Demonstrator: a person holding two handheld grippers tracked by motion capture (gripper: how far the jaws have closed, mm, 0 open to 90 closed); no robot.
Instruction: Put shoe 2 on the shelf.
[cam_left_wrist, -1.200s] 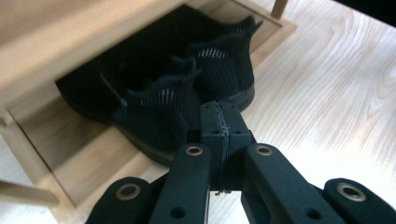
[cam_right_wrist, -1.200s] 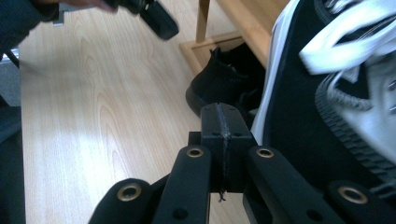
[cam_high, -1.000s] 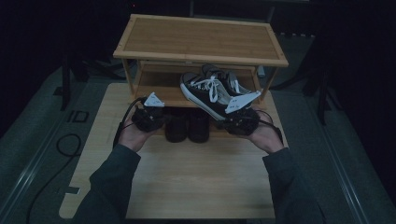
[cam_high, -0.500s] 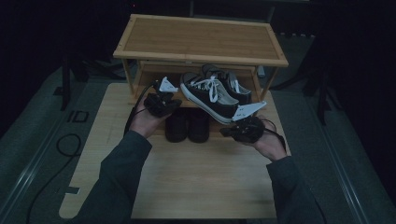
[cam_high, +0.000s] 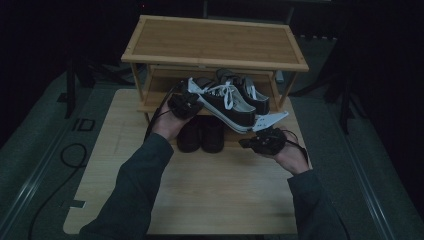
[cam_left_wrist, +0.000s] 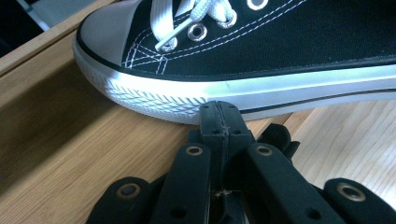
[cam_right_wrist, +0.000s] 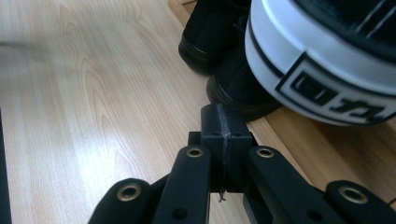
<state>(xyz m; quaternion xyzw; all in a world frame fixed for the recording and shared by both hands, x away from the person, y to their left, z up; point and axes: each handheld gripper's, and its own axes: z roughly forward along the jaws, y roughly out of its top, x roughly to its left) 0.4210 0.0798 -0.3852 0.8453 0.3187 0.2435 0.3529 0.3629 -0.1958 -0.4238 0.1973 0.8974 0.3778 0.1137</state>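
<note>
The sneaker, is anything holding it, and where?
Nothing grips it. Both hand-held grippers are shut with nothing between their jaws: the left sits at the sneaker's toe sole, the right below its heel.

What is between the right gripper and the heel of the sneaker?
Nothing. In the right gripper view the shut right gripper stands short of the sneaker heel, with bare wooden board in the gap. The dark shoes lie to one side.

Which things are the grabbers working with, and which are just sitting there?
In the job:
- black and white sneaker, lifted at the shelf
- left gripper, shut, under its toe
- right gripper, shut, by its heel
- wooden shoe rack

Just sitting:
- second sneaker behind
- dark shoes below
- black cable
</note>
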